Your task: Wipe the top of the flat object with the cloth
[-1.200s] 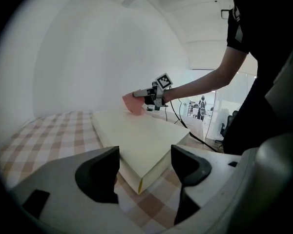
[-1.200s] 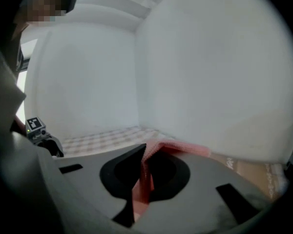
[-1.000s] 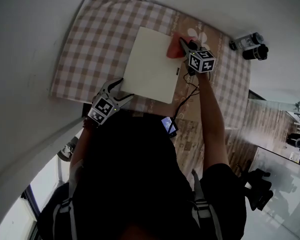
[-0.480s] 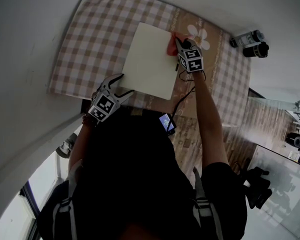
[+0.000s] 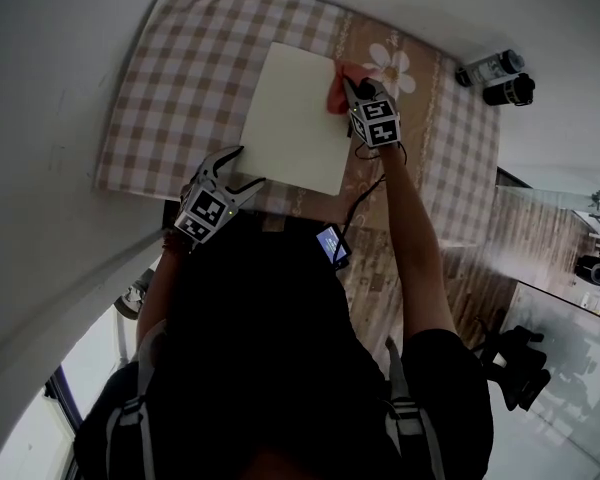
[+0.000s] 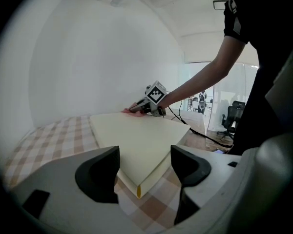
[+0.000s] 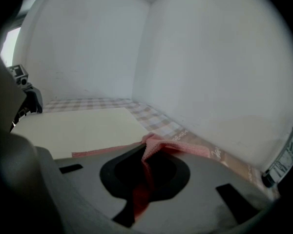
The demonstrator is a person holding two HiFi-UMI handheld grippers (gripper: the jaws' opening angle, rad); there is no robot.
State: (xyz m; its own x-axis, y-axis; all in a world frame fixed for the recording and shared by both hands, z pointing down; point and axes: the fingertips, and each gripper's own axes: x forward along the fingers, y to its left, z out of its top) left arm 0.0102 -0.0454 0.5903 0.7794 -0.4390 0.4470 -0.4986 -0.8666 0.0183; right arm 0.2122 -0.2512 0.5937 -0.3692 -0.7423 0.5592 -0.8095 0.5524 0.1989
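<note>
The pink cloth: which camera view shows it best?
The right gripper view: the pink cloth is close up, pinched in the right gripper and lying at the cream board's edge. The head view shows a small pink patch beside the gripper. The left gripper view shows only a distant pink sliver.

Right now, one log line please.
right gripper: shut on cloth, at far-right corner of flat object | left gripper: open, near corner between jaws | phase: wiping

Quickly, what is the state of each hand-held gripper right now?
Left hand-held gripper: open, holding nothing.
Right hand-held gripper: closed on the pink cloth.
</note>
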